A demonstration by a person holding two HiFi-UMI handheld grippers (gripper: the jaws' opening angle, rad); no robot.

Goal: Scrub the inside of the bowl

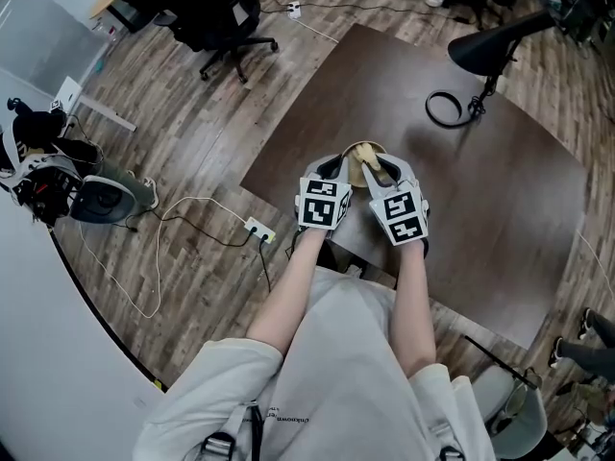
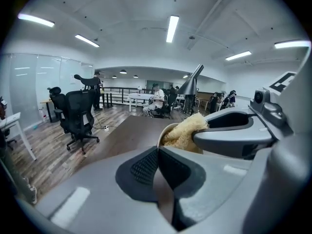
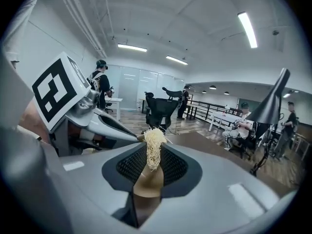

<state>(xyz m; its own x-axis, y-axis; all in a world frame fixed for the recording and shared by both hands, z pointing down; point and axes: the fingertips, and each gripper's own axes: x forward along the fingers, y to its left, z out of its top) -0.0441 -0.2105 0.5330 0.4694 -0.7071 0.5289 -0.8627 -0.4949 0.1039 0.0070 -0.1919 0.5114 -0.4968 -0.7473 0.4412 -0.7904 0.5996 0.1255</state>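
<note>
Currently bowl (image 2: 164,133) sits between both tongs, over the near side of the table (image 1: 480,190).
left tongs (image 2: 157,152) clamped on its rim; bowl tipped, mouth facing right; right tongs (image 3: 152,152) pinch scrubber (image 3: 154,141) inside.

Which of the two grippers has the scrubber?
The right gripper: its jaws pinch the pale fibrous scrubber, which sits inside the bowl. The left gripper instead clamps the bowl's rim.

Head view steeply down; gripper views close, level; share scrubber (image 2: 187,128).
</note>
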